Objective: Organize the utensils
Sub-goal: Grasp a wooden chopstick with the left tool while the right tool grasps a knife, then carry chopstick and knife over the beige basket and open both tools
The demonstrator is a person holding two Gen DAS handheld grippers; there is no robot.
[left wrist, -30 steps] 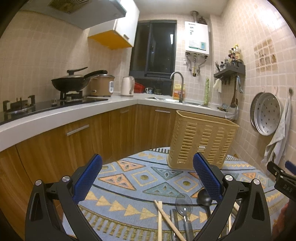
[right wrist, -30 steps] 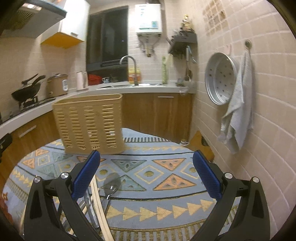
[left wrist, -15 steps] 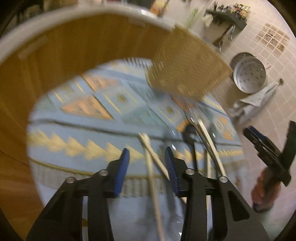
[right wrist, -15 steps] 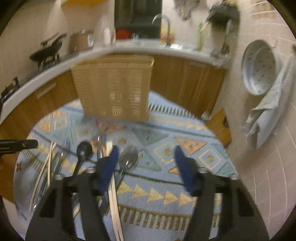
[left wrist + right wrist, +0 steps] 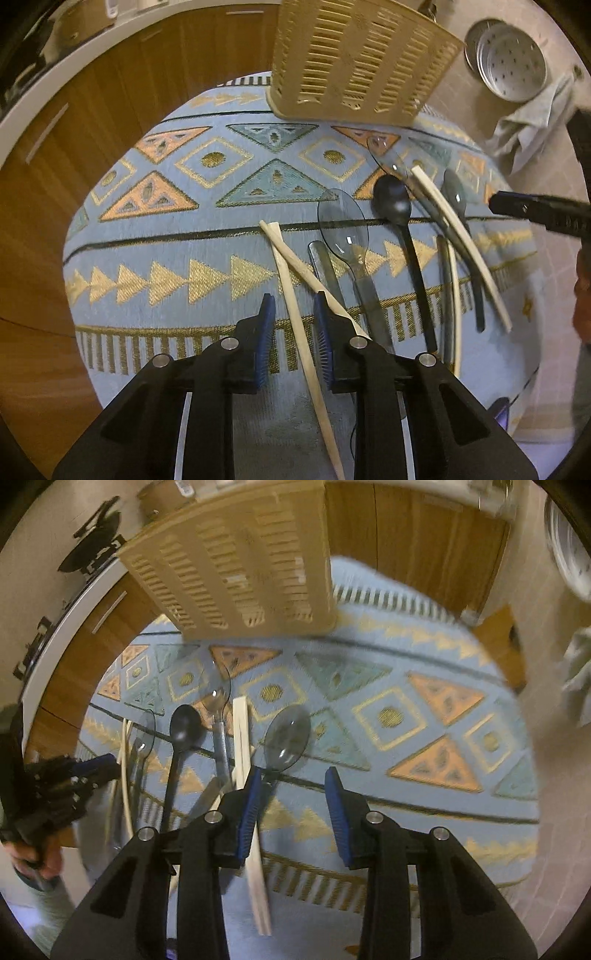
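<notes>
Chopstick (image 5: pixel 295 291) looks light, stiff, slippery; grab mid-shaft. Left gripper (image 5: pixel 293 332) fingers narrow, closing around it, not pinching; right gripper (image 5: pixel 293 805) closing on nothing.

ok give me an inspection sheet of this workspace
surface: blue patterned woven mat on the floor
job's things: pale wooden chopsticks, clear plastic spoon and black plastic spoon lie loose on the mat; beige slotted plastic basket stands at its far edge
clutter: nothing seen
grippers: left claw closing, one chopstick between its pads, not pressed; right claw closing over bare mat
cables: nothing seen
surroundings: wooden cabinets, perforated metal tray on the tiled wall
</notes>
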